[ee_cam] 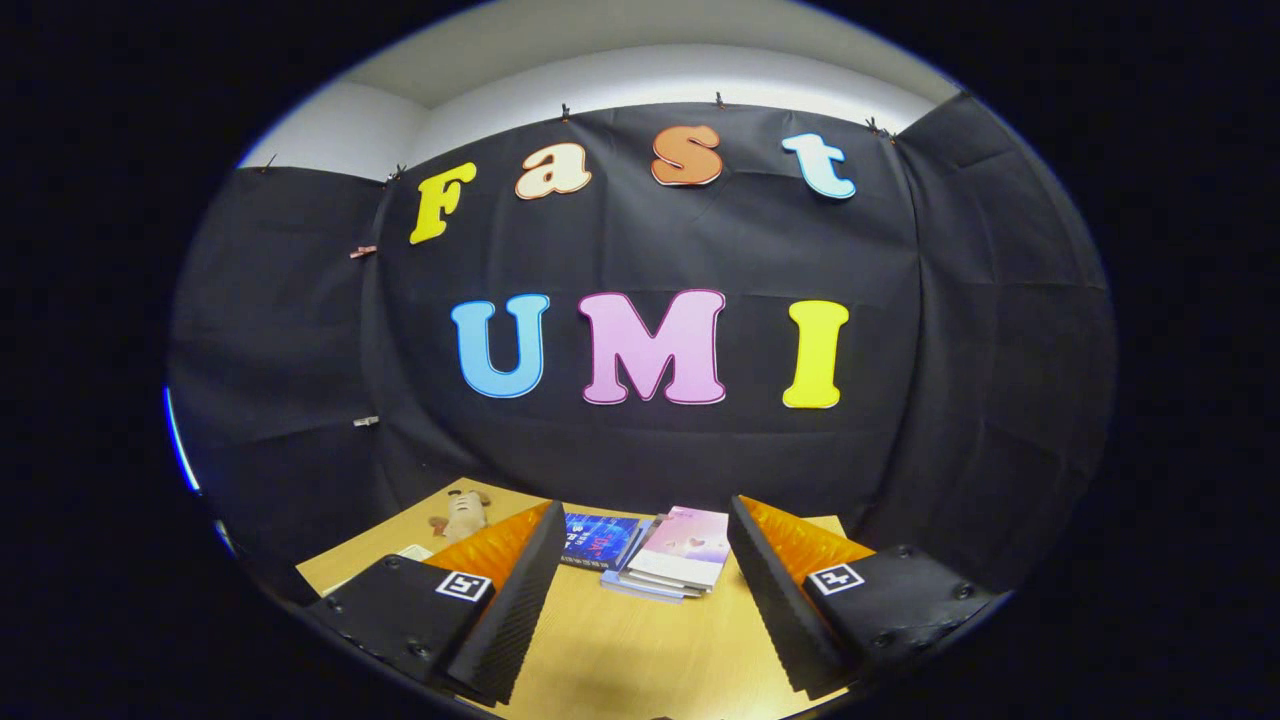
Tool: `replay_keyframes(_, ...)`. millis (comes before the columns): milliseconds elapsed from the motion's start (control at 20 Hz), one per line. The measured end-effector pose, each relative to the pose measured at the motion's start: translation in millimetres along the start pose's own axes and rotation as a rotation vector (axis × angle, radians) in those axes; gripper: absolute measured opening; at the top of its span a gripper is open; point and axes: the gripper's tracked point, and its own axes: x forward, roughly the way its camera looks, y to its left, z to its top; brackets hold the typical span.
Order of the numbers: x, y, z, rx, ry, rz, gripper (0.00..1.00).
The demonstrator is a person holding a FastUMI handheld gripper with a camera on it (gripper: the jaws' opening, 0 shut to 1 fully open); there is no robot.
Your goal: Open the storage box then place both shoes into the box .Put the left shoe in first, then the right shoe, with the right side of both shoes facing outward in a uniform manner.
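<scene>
My tongs [640, 590] are spread wide, gripping nothing, above the wooden table [620, 660]. One stack of books [665, 562] lies just ahead between the fingers, its long axis running away from me; how many books, I can't count. One soft toy [462, 514] sits beyond my left finger, half blurred. No shoe or box that I can place from here.
</scene>
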Motion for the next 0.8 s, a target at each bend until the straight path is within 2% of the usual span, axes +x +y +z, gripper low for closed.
replay_keyframes(300, -4.7, -17.8, -19.6, -0.037, 0.03, -0.047, 0.98)
replay_keyframes(800, -12.4, 12.2, -43.2, 0.026, 0.094, -0.101, 0.98)
